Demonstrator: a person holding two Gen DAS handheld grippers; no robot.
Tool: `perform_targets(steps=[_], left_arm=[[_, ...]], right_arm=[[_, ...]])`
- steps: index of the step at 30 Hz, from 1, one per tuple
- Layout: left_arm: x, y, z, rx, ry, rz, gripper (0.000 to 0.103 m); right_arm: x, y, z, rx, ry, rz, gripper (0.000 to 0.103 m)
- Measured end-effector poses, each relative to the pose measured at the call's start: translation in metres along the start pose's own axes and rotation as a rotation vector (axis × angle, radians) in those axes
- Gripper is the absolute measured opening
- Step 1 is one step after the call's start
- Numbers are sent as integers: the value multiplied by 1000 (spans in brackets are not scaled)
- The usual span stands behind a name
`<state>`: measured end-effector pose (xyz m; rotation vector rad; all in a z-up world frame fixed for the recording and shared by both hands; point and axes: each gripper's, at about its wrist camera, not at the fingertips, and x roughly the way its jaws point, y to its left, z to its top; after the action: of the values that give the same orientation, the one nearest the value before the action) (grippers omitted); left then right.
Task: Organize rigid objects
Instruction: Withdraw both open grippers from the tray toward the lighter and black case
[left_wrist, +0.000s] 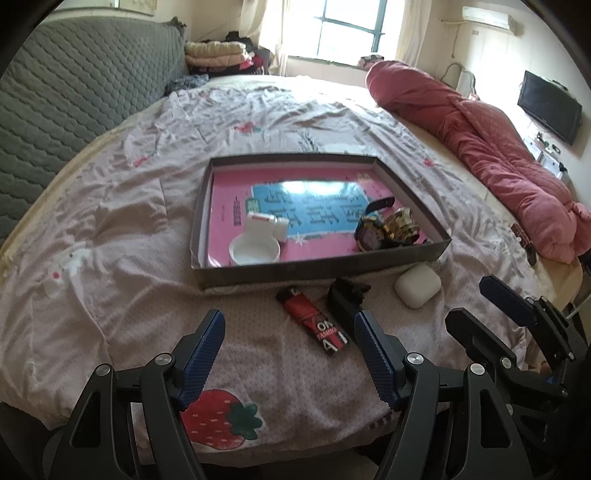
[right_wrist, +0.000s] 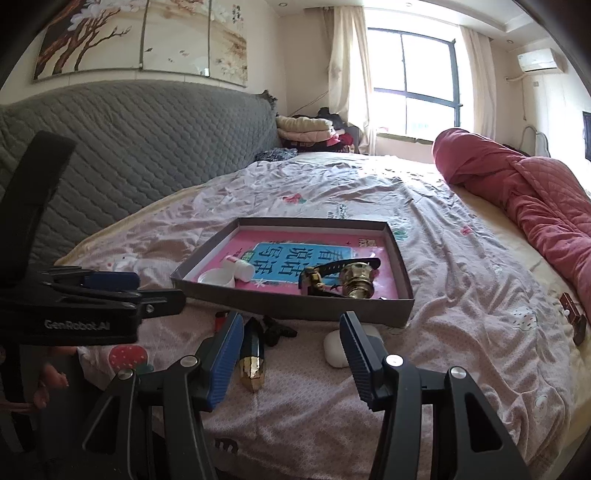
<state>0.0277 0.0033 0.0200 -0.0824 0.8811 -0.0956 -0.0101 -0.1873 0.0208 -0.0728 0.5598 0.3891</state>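
Note:
A shallow grey box (left_wrist: 317, 275) (right_wrist: 295, 304) with a pink and blue sheet inside lies on the bed. In it are a white cup (left_wrist: 255, 253), a white bottle (left_wrist: 267, 225), a watch (left_wrist: 371, 230) and a brass object (left_wrist: 402, 223) (right_wrist: 356, 278). In front of the box lie a red and black lighter (left_wrist: 314, 321), a black and gold case (right_wrist: 253, 354) (left_wrist: 341, 304) and a white earbud case (left_wrist: 417, 286) (right_wrist: 336, 350). My left gripper (left_wrist: 290, 325) is open and empty just before the lighter. My right gripper (right_wrist: 291, 332) is open and empty over the black case and earbud case.
A rolled pink quilt (left_wrist: 480, 147) lies along the bed's right side. A grey quilted headboard (right_wrist: 147, 147) stands at the left. Folded blankets (right_wrist: 306, 127) are stacked by the window. A small dark object (right_wrist: 574, 317) lies near the right bed edge.

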Motion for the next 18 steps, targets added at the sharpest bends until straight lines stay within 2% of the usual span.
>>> perform_targets(steps=[18], left_arm=[[44,0,-6,-38,109,-8,74]], right_arm=[[29,12,-13,-66,126,40,54]])
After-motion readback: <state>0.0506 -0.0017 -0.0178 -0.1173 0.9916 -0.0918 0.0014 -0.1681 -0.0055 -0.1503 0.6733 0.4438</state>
